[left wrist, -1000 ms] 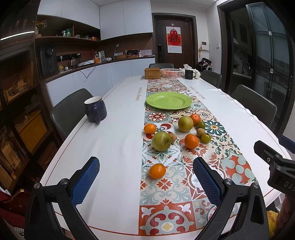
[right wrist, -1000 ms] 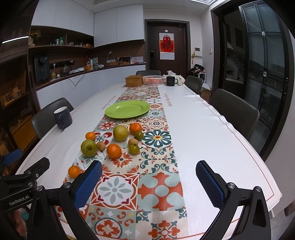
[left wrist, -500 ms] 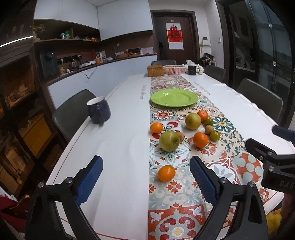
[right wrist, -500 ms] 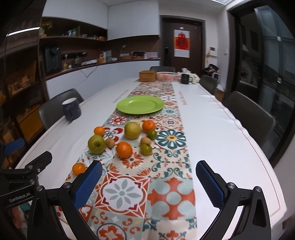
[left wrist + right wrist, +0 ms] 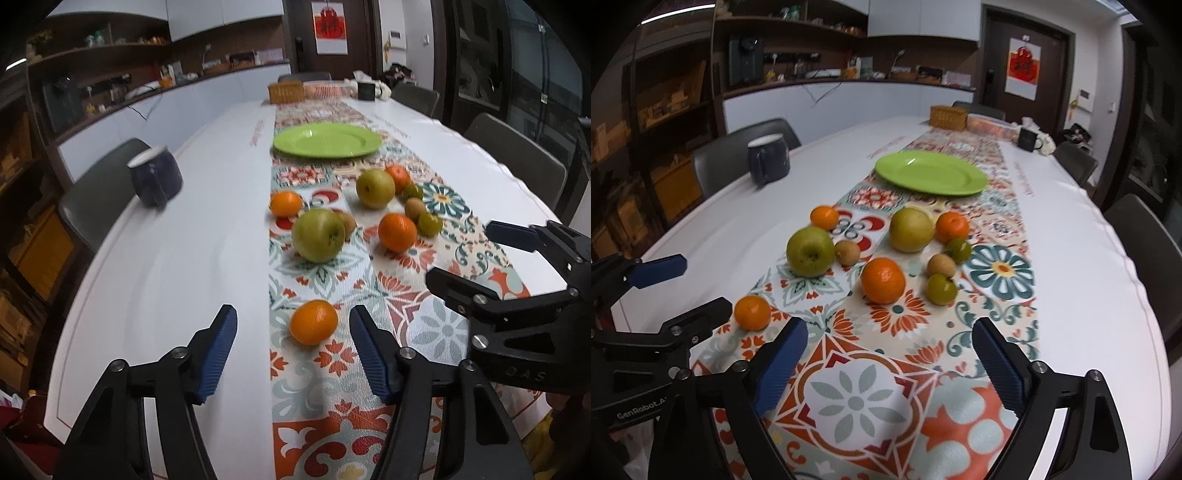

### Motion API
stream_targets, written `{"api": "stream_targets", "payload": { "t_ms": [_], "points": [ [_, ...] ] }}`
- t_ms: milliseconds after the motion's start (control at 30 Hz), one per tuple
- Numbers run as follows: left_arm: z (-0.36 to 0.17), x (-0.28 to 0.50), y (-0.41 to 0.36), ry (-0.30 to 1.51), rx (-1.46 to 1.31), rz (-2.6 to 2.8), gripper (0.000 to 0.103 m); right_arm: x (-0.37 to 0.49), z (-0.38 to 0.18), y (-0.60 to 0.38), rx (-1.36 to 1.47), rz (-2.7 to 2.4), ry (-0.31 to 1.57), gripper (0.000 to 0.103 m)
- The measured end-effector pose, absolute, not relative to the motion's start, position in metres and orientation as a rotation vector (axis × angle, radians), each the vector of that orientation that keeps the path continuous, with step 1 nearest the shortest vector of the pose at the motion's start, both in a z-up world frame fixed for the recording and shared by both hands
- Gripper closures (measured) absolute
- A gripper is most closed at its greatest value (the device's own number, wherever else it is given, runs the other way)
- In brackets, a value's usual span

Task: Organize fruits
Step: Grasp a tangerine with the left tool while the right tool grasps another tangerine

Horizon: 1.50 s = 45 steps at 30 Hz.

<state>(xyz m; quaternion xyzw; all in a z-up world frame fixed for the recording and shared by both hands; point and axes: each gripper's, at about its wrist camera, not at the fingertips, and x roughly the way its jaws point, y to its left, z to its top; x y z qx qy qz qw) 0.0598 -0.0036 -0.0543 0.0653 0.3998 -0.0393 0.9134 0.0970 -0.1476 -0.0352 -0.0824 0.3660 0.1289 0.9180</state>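
Observation:
Several fruits lie on a patterned runner: a small orange (image 5: 313,322) nearest me, a green apple (image 5: 318,235), a bigger orange (image 5: 397,232), a yellow-green pear (image 5: 375,184) and small green and brown fruits. A green plate (image 5: 327,140) sits empty behind them. My left gripper (image 5: 290,349) is open, its blue pads just short of the small orange (image 5: 752,312). My right gripper (image 5: 886,363) is open and empty, in front of the bigger orange (image 5: 882,280). Each gripper shows in the other's view.
A dark blue mug (image 5: 156,178) stands on the white table left of the runner. A wicker basket (image 5: 286,92), a pink basket and a black mug (image 5: 1027,139) stand at the far end. Chairs line both long sides.
Both grippers have moved forward and lower toward the fruits. The left one now has the small orange close in front of its open fingers. Nothing has been picked up.

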Motion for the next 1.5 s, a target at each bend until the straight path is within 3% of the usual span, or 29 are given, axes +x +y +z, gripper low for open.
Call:
{"api": "stream_targets", "payload": {
  "t_ms": [267,433,600,1033,1267,1500],
  "points": [
    [-0.077,0.079,-0.006,0.921,0.135,-0.109,0.058,0.123,-0.059,-0.14,-0.168,0.3,0.845,0.028],
    [-0.084,0.084,-0.01,0.944,0.137,-0.134,0.059,0.135,-0.066,-0.136,-0.166,0.311,0.867,0.033],
    [-0.091,0.09,-0.006,0.979,0.116,-0.125,0.071,0.144,-0.071,-0.133,-0.172,0.324,0.874,0.037],
    [-0.078,0.112,-0.012,0.947,0.081,-0.164,0.071,0.167,-0.075,-0.134,-0.144,0.328,0.9,0.049],
    [-0.074,0.115,-0.015,0.933,0.092,-0.157,0.071,0.174,-0.076,-0.13,-0.164,0.337,0.888,0.062],
    [-0.066,0.115,-0.015,0.908,0.086,-0.159,0.071,0.171,-0.073,-0.133,-0.148,0.348,0.872,0.062]
  ]
}}
